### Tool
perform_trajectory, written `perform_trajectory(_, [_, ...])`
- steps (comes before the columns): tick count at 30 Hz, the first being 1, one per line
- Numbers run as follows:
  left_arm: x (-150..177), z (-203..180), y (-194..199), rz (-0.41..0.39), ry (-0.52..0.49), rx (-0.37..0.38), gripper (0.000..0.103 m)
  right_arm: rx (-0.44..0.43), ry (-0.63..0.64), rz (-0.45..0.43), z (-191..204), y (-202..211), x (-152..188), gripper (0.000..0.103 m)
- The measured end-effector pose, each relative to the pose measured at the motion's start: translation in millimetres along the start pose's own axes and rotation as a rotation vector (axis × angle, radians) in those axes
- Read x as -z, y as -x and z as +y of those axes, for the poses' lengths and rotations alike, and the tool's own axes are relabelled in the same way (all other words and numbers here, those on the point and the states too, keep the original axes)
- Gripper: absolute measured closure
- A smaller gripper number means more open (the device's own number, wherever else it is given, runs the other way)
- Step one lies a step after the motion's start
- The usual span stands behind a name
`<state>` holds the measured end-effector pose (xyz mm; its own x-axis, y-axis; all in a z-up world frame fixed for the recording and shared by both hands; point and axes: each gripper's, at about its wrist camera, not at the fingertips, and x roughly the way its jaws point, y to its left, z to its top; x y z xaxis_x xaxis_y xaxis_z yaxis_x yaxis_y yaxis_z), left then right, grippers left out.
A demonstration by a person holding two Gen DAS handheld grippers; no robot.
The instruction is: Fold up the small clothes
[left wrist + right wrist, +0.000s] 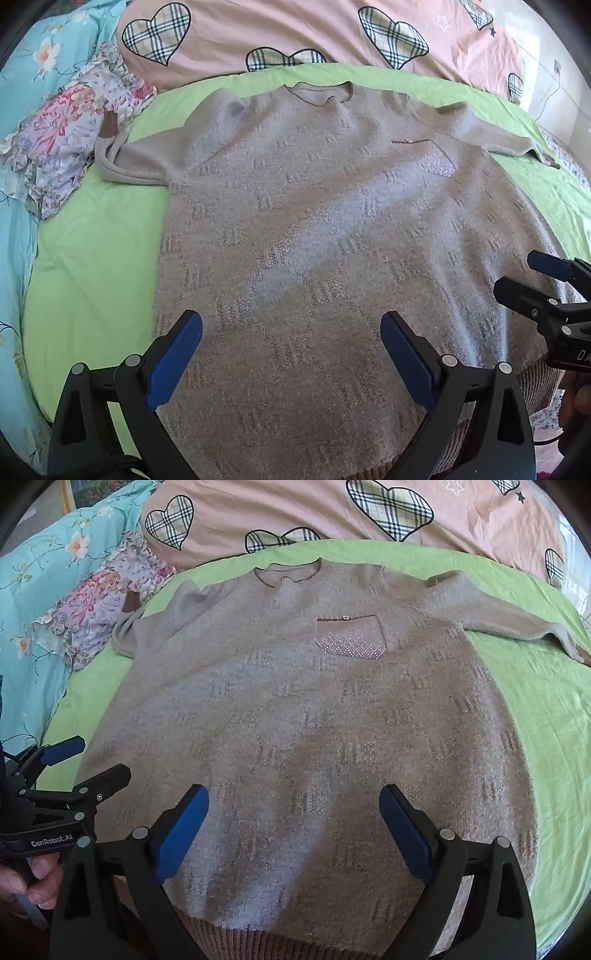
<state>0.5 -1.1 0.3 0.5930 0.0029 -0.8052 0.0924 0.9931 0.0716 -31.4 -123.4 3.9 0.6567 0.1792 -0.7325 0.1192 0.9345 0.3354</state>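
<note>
Bed: green sheet [535, 709] spread as the work surface, with a pink heart-print quilt [277, 509] pushed to the far side, seemingly to leave folding room.
Sweater: grey-beige knit sweater [303, 720] lies face up and flat at the sheet's middle, collar away from the onlooker, ribbed hem nearest, both sleeves thrown outward (a layout that suits a first fold).
Floral garment: crumpled floral garment [70, 147] sits at the left edge, touching the left sleeve's cuff, probably set aside for its turn.
Left gripper: left gripper [291, 354] hovers over the lower body of the knit, jaws spread wide, grasping nothing.
Right gripper: right gripper [295, 830] poised likewise near the hem, jaws released and empty.
Pocket: chest pocket [351, 635], buttoned, confirms the front faces up.
</note>
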Motion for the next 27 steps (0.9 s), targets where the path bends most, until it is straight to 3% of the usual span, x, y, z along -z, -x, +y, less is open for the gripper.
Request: perform_trajectory(27, [-1.8, 2.9, 0.2, 0.001, 0.006, 0.0, 0.005, -0.011, 0.008, -0.004, 2.4, 0.7, -1.1, 0.009])
